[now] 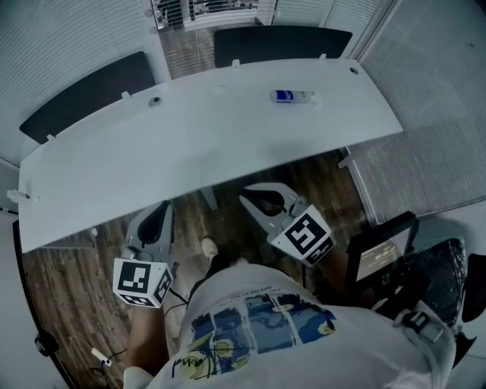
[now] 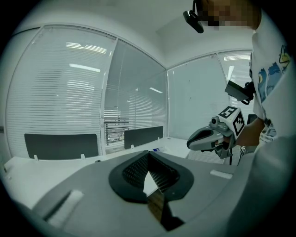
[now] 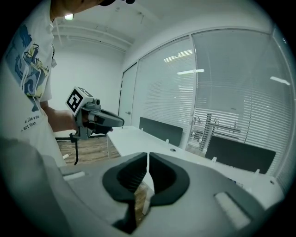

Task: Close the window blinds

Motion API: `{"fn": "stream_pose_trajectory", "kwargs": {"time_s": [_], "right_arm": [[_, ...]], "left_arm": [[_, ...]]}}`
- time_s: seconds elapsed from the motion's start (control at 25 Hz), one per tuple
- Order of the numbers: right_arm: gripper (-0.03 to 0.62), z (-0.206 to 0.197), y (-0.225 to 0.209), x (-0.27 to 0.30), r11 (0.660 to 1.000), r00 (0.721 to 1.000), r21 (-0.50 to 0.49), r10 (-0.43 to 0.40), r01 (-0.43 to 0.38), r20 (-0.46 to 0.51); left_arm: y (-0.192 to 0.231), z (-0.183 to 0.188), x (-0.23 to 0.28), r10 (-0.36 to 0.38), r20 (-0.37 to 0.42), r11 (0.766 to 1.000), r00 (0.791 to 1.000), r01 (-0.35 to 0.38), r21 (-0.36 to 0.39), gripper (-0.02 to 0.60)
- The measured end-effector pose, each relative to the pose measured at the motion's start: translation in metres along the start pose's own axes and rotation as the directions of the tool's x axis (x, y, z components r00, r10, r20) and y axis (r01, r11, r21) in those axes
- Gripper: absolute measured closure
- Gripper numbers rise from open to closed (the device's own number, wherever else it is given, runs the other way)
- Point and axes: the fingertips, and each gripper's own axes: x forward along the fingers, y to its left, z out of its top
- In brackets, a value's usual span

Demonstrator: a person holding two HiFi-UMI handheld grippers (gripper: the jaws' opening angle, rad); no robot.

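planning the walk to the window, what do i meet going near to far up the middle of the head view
white t-shirt → right gripper → white desk → small blue-labelled bottle → dark divider panel → window blinds

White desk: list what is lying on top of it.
A small blue-and-white object lies on the white desk near its far edge; it is too small to identify. Nothing covers the top in the head view. Whatever is directly beneath it is hidden.
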Motion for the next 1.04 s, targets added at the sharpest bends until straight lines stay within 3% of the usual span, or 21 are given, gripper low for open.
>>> {"fn": "stream_pose_trajectory", "kwargs": {"time_s": [0.4,1.04], "right_arm": [[0.585,-0.009,0.006,-0.012,1.000,1.000,-0.010,0.004,-0.004,-0.009],[0.585,0.003,0.011,0.000,0.999,1.000,-0.031,0.011,-0.011,-0.002]], "left_arm": [[-0.016,-0.003,-0.004,-0.004,0.001,1.000,1.000,0.004,0.006,0.577],[-0.005,-0.001,-0.011,0.004,0.003,1.000,1.000,-0.004,0.010,0.577]]}}
